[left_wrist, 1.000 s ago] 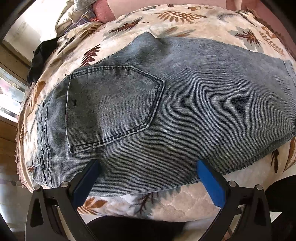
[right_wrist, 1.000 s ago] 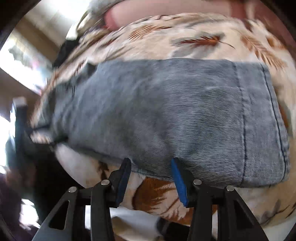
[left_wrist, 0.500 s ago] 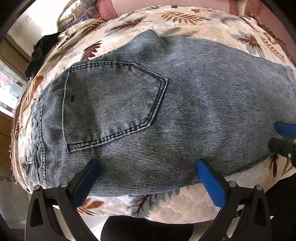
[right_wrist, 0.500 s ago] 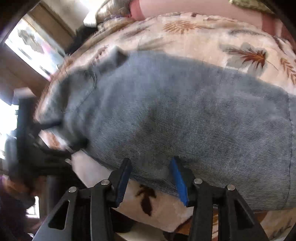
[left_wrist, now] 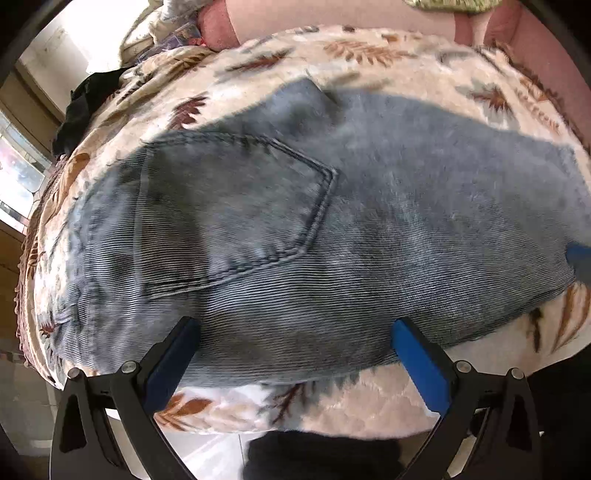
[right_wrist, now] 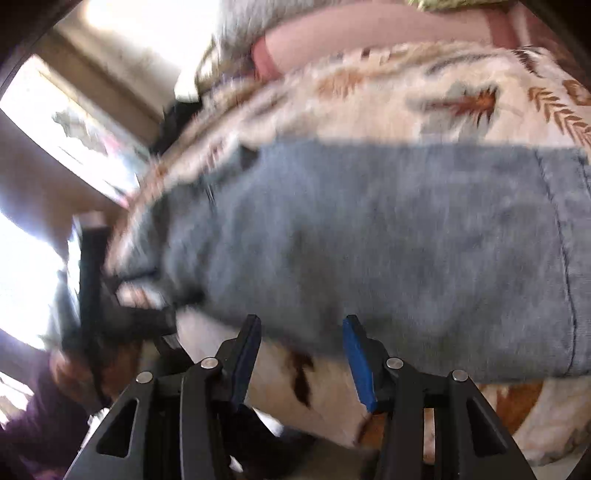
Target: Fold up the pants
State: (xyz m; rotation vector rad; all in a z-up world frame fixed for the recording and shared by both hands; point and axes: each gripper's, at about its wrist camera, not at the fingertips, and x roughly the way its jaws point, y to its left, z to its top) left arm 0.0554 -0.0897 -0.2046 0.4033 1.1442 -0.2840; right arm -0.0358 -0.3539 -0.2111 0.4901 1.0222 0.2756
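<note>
The grey-blue jeans [left_wrist: 369,236] lie folded flat on a leaf-patterned blanket [left_wrist: 388,59], back pocket [left_wrist: 229,214] up at the left. My left gripper [left_wrist: 295,332] is open wide and empty, its blue pads at the jeans' near edge. My right gripper [right_wrist: 301,328] is open and empty at the near edge of the jeans [right_wrist: 388,251], towards the hem end. One of its blue pads shows at the right edge of the left wrist view [left_wrist: 580,254]. The left gripper shows blurred at the left of the right wrist view [right_wrist: 122,314].
The blanket covers a bed or sofa with a pink cushion [left_wrist: 332,14] at the back. A black garment [left_wrist: 85,107] lies at the far left edge. A window [right_wrist: 74,122] and floor are at the left. The near blanket edge [left_wrist: 332,413] drops off just below the grippers.
Both cameras have pulled back and shifted slightly; the jeans sit a little farther from the left gripper. The right gripper has swung right along the near edge. Both stay open.
</note>
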